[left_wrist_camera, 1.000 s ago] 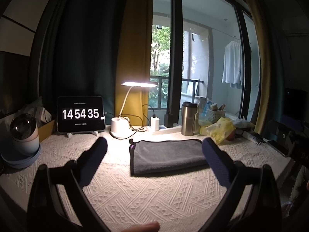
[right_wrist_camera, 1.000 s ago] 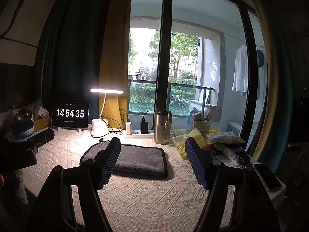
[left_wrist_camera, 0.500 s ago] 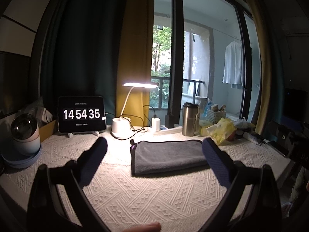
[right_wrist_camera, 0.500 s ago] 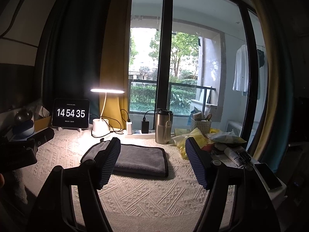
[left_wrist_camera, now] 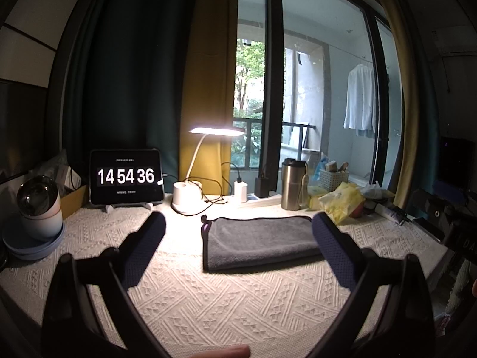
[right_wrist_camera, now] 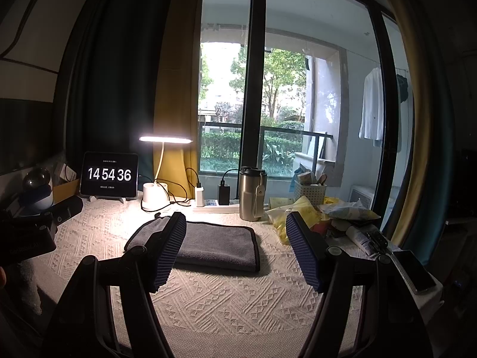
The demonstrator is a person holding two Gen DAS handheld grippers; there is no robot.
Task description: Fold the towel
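Observation:
A dark grey towel (left_wrist_camera: pixel 259 240) lies folded flat on the white patterned tablecloth (left_wrist_camera: pixel 208 295), also in the right wrist view (right_wrist_camera: pixel 217 244). My left gripper (left_wrist_camera: pixel 238 226) is open and empty, held above the table short of the towel. My right gripper (right_wrist_camera: pixel 235 226) is open and empty, also held back from the towel; its left finger hides part of the towel's left side. The other gripper's body shows at the right edge of the left view (left_wrist_camera: pixel 456 226) and at the left edge of the right view (right_wrist_camera: pixel 26 235).
At the back stand a tablet clock (left_wrist_camera: pixel 126 176), a lit desk lamp (left_wrist_camera: pixel 190 197), a power strip with chargers (right_wrist_camera: pixel 214 201) and a steel tumbler (right_wrist_camera: pixel 252 194). Yellow bags and clutter (right_wrist_camera: pixel 325 211) and a phone (right_wrist_camera: pixel 416 271) lie right. A round device on a blue dish (left_wrist_camera: pixel 38 208) sits left.
The clock changed from 14 54 35 to 14 54 36. Both grippers stay open and nearly still; the towel has not moved.

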